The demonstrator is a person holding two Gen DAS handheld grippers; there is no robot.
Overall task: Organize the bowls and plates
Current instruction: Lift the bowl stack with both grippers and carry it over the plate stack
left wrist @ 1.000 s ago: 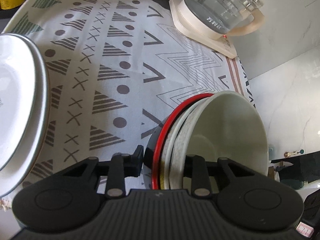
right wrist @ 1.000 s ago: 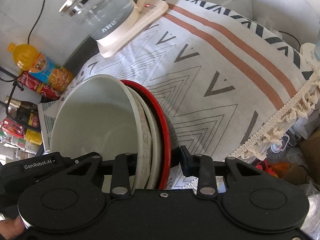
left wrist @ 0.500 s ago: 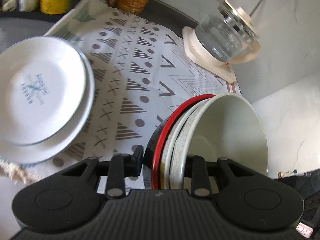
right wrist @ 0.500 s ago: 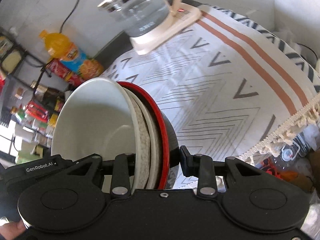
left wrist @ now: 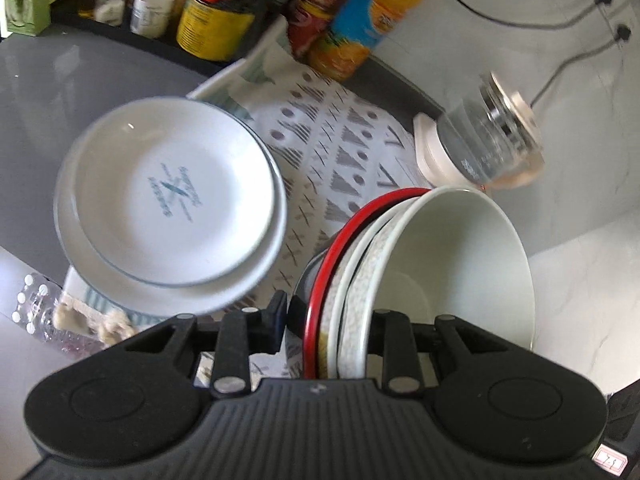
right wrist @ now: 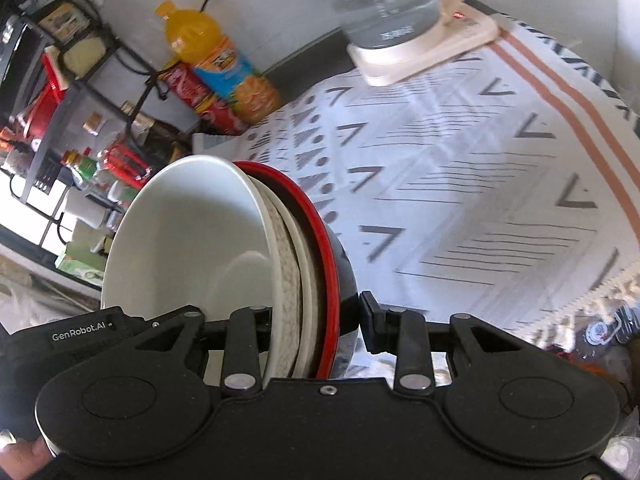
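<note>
A nested stack of bowls (left wrist: 452, 260) hangs tilted above the patterned cloth (left wrist: 340, 140): a white bowl inside, then a speckled one, and a red-rimmed black one outermost. My left gripper (left wrist: 332, 332) is shut on one side of the stack's rims. On the opposite side of the stack (right wrist: 188, 240), my right gripper (right wrist: 312, 332) is shut on the rims. Two stacked white plates (left wrist: 172, 192) lie on the cloth's left end, left of the bowls.
A glass kettle (right wrist: 384, 8) on a cream base stands at the cloth's (right wrist: 460, 184) far end. An orange drink bottle (left wrist: 360, 20), a cola can and a rack of jars line the back. A plastic bottle (left wrist: 36, 312) lies past the fringed edge. A hand (right wrist: 24, 452) shows lower left.
Both grippers have risen with the bowl stack still clamped, so the cloth looks farther away. The plates and the bottles at the back have come into the left wrist view.
</note>
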